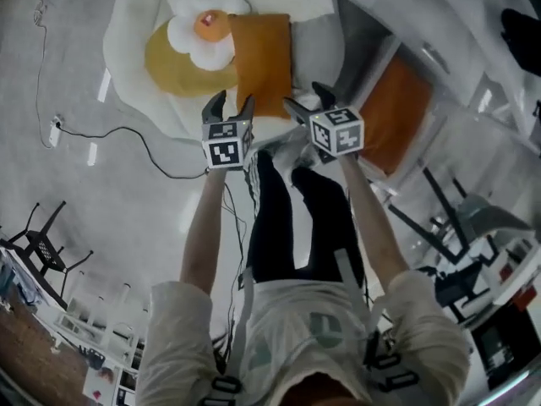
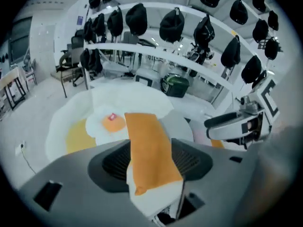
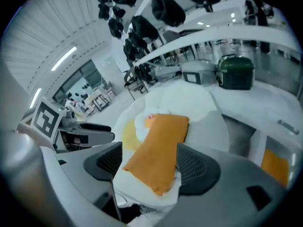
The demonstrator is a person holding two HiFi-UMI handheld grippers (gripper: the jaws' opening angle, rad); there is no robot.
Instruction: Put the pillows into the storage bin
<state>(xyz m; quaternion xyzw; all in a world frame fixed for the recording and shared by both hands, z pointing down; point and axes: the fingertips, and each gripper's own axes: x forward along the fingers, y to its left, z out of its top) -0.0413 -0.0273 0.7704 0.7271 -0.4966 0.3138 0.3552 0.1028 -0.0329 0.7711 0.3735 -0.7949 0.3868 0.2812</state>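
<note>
A rectangular orange pillow [image 1: 262,62] lies on a big white floor cushion [image 1: 131,24], next to a white flower-shaped pillow [image 1: 203,32] with an orange centre and a round yellow pillow [image 1: 167,62]. My left gripper [image 1: 228,106] and right gripper [image 1: 308,100] both hover open at the orange pillow's near end. In the left gripper view the orange pillow [image 2: 149,150] shows between the spread jaws of the left gripper [image 2: 151,162]. The right gripper view shows the same pillow [image 3: 158,150] beyond the right gripper [image 3: 151,164]. A second orange pillow [image 1: 393,112] lies in the pale storage bin [image 1: 444,142] at right.
The person's dark legs [image 1: 279,218] stand just below the grippers. A black cable [image 1: 127,134] runs across the floor at left, and black chairs [image 1: 38,244] stand further left. Table frames and a chair [image 1: 465,218] crowd the right. A green case [image 2: 176,85] sits behind the cushion.
</note>
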